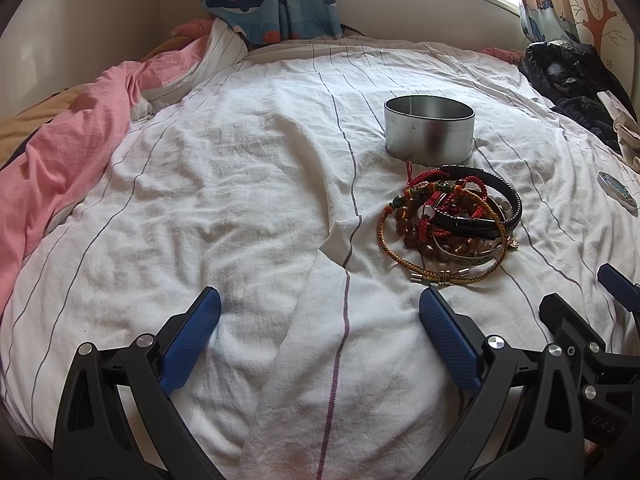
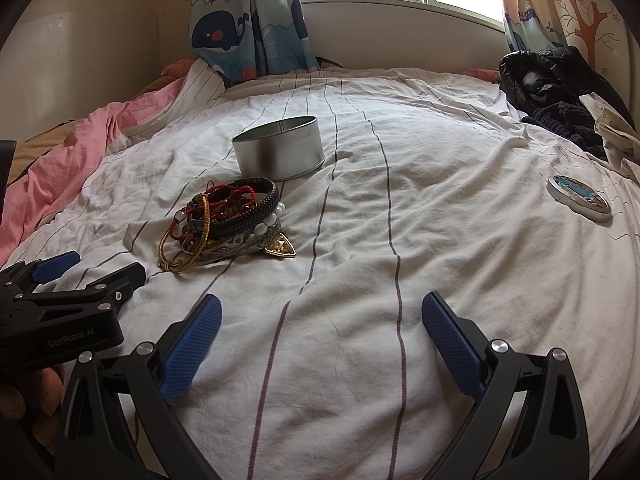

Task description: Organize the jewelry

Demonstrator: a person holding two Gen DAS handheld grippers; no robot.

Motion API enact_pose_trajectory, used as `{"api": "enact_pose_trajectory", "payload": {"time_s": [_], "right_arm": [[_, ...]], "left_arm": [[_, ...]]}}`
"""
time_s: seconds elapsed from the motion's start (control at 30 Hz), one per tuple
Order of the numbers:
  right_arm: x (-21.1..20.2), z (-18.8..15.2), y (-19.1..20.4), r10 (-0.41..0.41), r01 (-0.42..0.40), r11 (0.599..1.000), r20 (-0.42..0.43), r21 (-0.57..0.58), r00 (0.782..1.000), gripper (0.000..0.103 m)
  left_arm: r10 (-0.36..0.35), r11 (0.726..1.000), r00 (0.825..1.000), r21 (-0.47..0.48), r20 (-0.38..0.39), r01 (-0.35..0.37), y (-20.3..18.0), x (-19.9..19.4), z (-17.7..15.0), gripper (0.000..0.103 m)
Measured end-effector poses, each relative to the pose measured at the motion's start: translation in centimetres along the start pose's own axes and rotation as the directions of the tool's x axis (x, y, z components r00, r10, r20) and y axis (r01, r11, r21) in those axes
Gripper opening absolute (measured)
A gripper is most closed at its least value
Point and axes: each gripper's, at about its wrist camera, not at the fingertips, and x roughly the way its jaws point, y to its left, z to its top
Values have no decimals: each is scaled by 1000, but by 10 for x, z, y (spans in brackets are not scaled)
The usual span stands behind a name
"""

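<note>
A pile of bracelets (image 1: 450,220) lies on the white striped bed sheet (image 1: 240,200), with black leather, red cord, yellow braid and amber beads. It also shows in the right wrist view (image 2: 228,224). A round open silver tin (image 1: 429,130) stands just behind the pile, also seen in the right wrist view (image 2: 279,147). The tin's lid (image 2: 580,198) lies flat far to the right. My left gripper (image 1: 320,308) is open and empty, low over the sheet, left of and nearer than the pile. My right gripper (image 2: 320,312) is open and empty, right of the pile.
A pink quilt (image 1: 60,152) is bunched along the left side. Dark clothes (image 2: 560,92) lie heaped at the far right corner. Whale-print curtains (image 2: 248,28) and a window are behind the bed. The left gripper (image 2: 80,276) shows at the right wrist view's left edge.
</note>
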Motion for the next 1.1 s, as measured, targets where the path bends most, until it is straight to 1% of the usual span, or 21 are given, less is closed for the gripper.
{"api": "enact_pose_trajectory", "payload": {"time_s": [0.13,0.27,0.33,0.37,0.43,0.53,0.6,0.63,0.67,0.77,0.87,1.0,1.03,1.07,1.1], "right_arm": [[0,0,-1,9,-9,1000,-3,5,1000,96],[-10,5,-6,41,-42,999,23,25,999,96],[-16,12,-8,32,-32,999,43,2,999,96],[-19,16,-10,29,-29,1000,46,-3,999,96],[-20,24,-16,38,-38,999,37,-1,999,96],[-16,35,-23,64,-64,998,5,1,998,96],[-11,43,-23,105,-105,994,-18,-5,994,93],[-7,48,-21,125,-126,992,-32,-10,992,88],[-2,53,-18,143,-144,989,-46,-21,989,81],[14,72,-9,186,-190,981,-84,-46,979,70],[35,83,-4,212,-219,975,-135,-44,968,63],[60,84,-1,225,-237,971,-192,-41,955,57],[65,82,-1,230,-242,970,-205,-37,951,49],[70,80,-1,238,-250,968,-217,-31,947,39],[72,78,-2,252,-263,965,-221,-23,942,33]], "left_arm": [[-9,1000,1000,-3,-1,9,1,-3,1,96],[-58,998,998,-4,32,58,6,-16,5,96],[-85,996,995,10,51,85,5,-22,9,96],[-87,996,994,20,61,86,3,-24,12,96],[-81,996,994,47,71,78,-2,-27,17,96],[-105,993,992,59,71,101,-6,-28,24,96],[-128,991,990,50,51,126,-5,-24,28,96],[-138,990,990,41,41,136,-6,-21,29,96],[-146,989,989,35,35,145,-5,-20,31,96],[-138,990,990,35,35,136,-1,-18,33,96],[-145,989,989,49,41,143,-2,-16,36,96],[-157,984,986,91,62,151,-7,-13,42,96],[-157,983,985,106,67,149,-9,-12,43,96],[-160,981,985,121,72,150,-12,-11,44,95],[-156,980,985,135,73,145,-14,-9,46,95]]}}
